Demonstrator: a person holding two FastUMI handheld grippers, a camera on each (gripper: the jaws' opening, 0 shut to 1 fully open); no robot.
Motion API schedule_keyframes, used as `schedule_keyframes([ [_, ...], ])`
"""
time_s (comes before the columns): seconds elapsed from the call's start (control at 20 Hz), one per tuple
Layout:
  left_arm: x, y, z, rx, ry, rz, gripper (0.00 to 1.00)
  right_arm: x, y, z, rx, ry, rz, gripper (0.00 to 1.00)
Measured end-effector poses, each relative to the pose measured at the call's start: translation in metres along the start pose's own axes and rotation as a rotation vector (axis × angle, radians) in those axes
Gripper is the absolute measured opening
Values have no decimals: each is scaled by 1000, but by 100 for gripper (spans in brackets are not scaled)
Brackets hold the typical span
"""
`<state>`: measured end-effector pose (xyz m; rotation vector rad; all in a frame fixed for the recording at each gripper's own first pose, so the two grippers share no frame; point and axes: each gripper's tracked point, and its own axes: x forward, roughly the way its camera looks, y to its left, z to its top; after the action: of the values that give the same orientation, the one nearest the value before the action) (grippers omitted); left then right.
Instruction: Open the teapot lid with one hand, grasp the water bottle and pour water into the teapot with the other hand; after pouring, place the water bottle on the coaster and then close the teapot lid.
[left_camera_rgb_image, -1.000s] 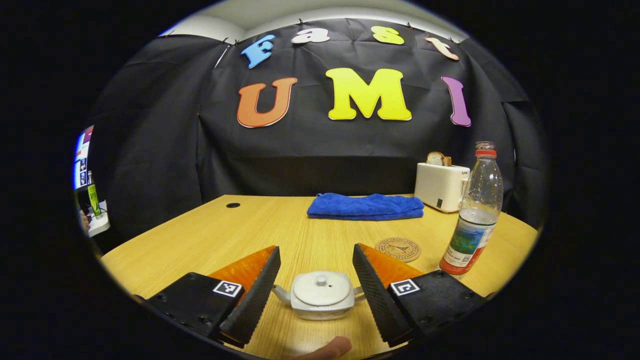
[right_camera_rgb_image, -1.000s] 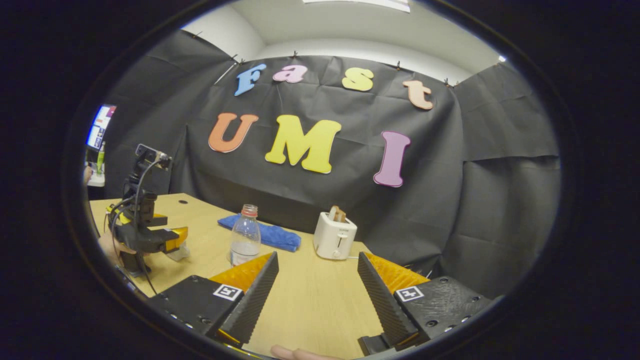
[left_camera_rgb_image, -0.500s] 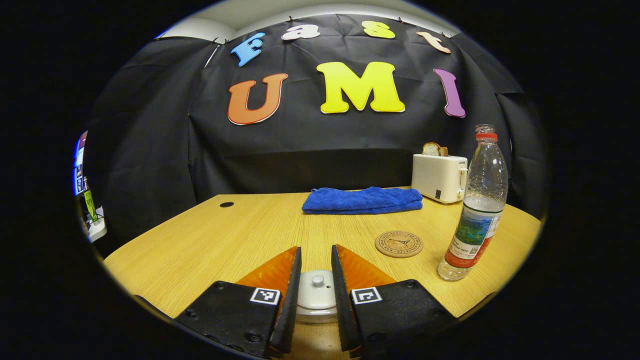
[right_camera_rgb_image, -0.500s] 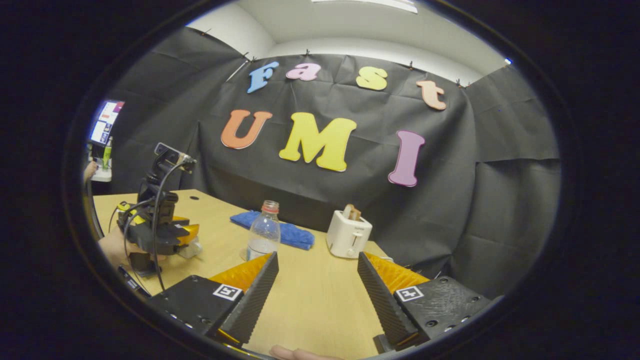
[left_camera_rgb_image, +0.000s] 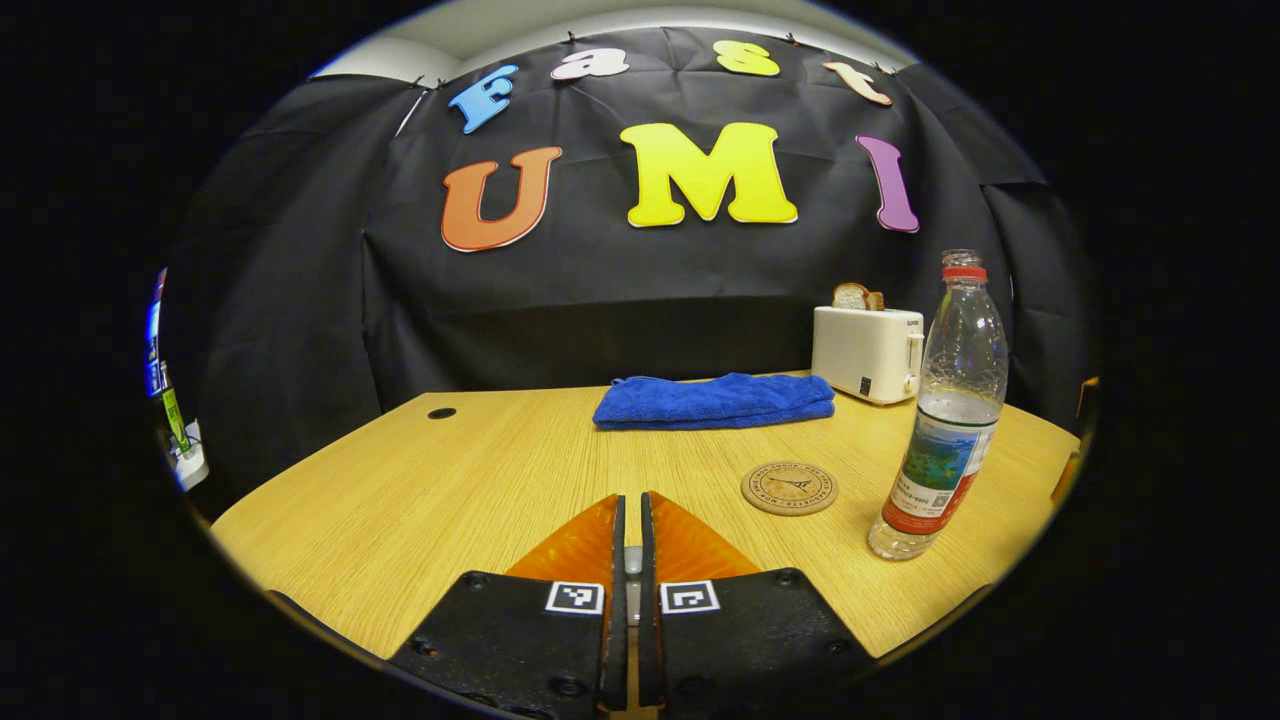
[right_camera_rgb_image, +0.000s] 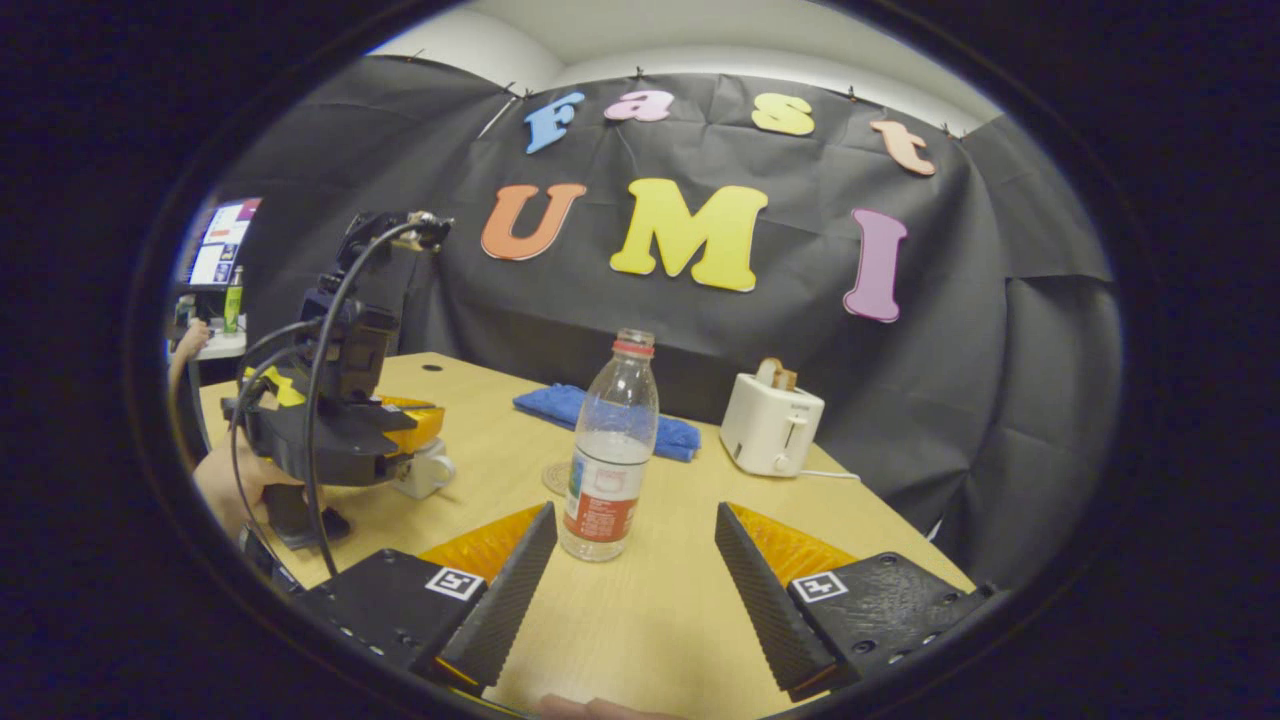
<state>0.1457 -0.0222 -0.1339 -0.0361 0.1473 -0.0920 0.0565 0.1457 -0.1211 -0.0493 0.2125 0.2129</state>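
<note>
Left gripper (left_camera_rgb_image: 627, 560): jaws nearly together, a thin pale sliver pinched in the gap, likely the teapot lid knob (left_camera_rgb_image: 632, 560), though too little shows to be sure. In the right gripper view the same gripper (right_camera_rgb_image: 405, 440) sits over the white teapot (right_camera_rgb_image: 425, 470) at the table's left side, with a hand (right_camera_rgb_image: 230, 480) holding its handle; the pot is mostly hidden under the gripper body, only its side and spout end visible.

Right gripper (right_camera_rgb_image: 635, 560): jaws wide apart, nothing between the fingers, low over the table (right_camera_rgb_image: 640, 640).

Bottle (right_camera_rgb_image: 610, 455): clear plastic, red neck ring, no cap, red and green label, water roughly to mid-height. Upright on the table, just ahead of the right gripper's left finger, not touching it.

Coaster (left_camera_rgb_image: 789, 488): round, cork-like, flat on the table, bare, just left of the bottle in the left gripper view. From the right gripper view the bottle covers most of it.

Further back: folded blue towel (left_camera_rgb_image: 715, 400), then a white toaster (left_camera_rgb_image: 868, 352) with bread in its slot, near the black wall cloth. Between right gripper and bottle is bare tabletop.
</note>
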Motion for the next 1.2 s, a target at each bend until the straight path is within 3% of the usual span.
schedule_keyframes([
  [0.25,-21,6,31,-8,-41,-1,6,30,16,9,91,-71,36,98],
  [0.45,-42,29,43,-63,-8,12,6,52,12,23,97,-142,-45,95],
  [0.55,-58,35,50,-120,15,-24,5,67,17,21,76,-127,-64,96],
  [0.6,-68,41,59,-106,-3,-25,6,72,18,20,83,-123,-65,98],
  [0.7,-81,58,70,-50,-26,8,6,83,27,19,129,-116,-39,93],
  [0.75,-86,62,74,-35,-35,11,5,87,28,21,139,-115,-39,98],
  [0.95,-98,70,81,-70,-36,-24,4,109,23,31,161,-116,-83,95],
  [1.1,-102,84,83,-55,-38,4,3,121,25,30,111,-93,-97,97],
  [1.2,-106,89,86,-64,-46,3,4,124,23,26,93,-69,-111,85],
])
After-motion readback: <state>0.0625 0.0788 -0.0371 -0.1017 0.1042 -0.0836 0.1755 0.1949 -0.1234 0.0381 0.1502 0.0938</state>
